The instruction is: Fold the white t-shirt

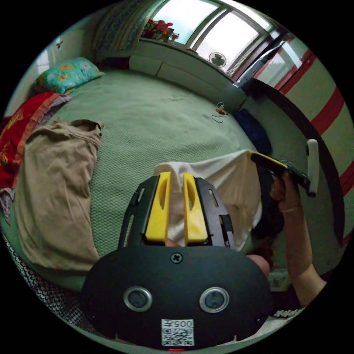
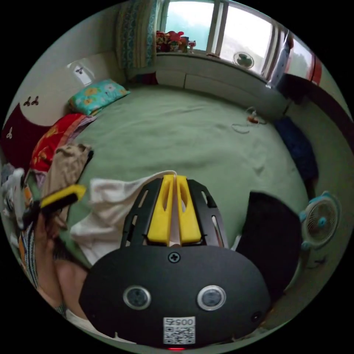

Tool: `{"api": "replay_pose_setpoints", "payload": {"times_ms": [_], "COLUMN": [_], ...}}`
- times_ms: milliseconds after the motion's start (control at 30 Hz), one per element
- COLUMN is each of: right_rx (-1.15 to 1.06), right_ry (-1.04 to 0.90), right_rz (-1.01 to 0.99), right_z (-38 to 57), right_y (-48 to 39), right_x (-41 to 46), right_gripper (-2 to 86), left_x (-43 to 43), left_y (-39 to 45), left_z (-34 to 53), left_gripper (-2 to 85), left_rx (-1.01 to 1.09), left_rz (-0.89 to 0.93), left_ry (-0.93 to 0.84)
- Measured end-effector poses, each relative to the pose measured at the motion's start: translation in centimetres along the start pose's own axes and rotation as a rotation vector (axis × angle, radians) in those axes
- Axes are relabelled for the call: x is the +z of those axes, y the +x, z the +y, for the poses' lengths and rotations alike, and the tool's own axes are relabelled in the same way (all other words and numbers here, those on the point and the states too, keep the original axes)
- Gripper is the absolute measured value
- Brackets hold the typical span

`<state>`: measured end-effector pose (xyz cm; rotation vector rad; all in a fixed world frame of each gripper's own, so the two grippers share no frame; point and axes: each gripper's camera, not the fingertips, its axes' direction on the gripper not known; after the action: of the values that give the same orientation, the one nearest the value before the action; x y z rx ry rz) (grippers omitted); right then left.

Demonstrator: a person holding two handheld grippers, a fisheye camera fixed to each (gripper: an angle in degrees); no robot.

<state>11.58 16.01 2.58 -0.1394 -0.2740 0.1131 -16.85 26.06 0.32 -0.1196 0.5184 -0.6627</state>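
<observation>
Left gripper (image 1: 176, 177): its yellow jaws are pinching an upper edge of the white cotton t-shirt (image 1: 232, 184), cloth showing between them.
Right gripper (image 2: 174, 180): its jaws are closing on the shirt's other upper edge, pressed nearly together on the fabric.
White t-shirt: it is hanging stretched between the two grippers above the green textured bedspread (image 1: 147, 118), drooping below them.
Hand (image 1: 285, 191): it is gripping the right gripper's handle in the left gripper view.
Bed surroundings: a tan garment (image 1: 55, 191) is lying spread on the bedspread; a floral turquoise pillow (image 2: 97, 94) is sitting near the headboard.
</observation>
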Motion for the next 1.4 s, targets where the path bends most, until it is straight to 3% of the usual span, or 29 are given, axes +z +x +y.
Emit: {"api": "replay_pose_setpoints", "payload": {"times_ms": [200,333,433,633,867,1100,1233,1400], "right_rx": [0.144,0.253,0.179,-0.193,-0.425,-0.448,-0.416,-0.326], "right_ry": [0.034,0.013,0.032,-0.106,-0.241,-0.263,-0.352,-0.348], "right_rz": [0.161,0.235,0.211,-0.134,-0.225,-0.289,-0.233,-0.144], "right_z": [-8.7,-8.9,-6.5,2.6,11.7,13.0,12.7,12.9], "right_y": [1.8,3.9,4.8,2.6,1.2,0.9,0.0,0.4], "right_x": [0.9,2.1,2.3,1.6,0.8,1.8,4.8,6.3], "right_gripper": [-1.3,2.4,6.9,9.9,10.1,10.0,8.8,0.6], "left_x": [0.1,0.7,0.7,1.6,2.1,2.7,2.5,1.4], "left_y": [1.2,3.1,4.6,8.8,14.8,16.0,16.9,18.6], "left_z": [-0.2,-0.1,0.4,2.4,6.8,14.5,16.7,16.6], "left_gripper": [8.1,8.2,8.2,9.0,12.2,12.7,9.3,4.4], "left_rx": [-0.006,0.041,0.089,0.266,0.427,0.282,0.233,0.203], "left_rz": [0.12,0.072,0.047,-0.007,-0.095,-0.112,-0.221,-0.258], "left_ry": [0.033,-0.01,-0.031,-0.165,-0.298,-0.442,-0.399,-0.409]}}
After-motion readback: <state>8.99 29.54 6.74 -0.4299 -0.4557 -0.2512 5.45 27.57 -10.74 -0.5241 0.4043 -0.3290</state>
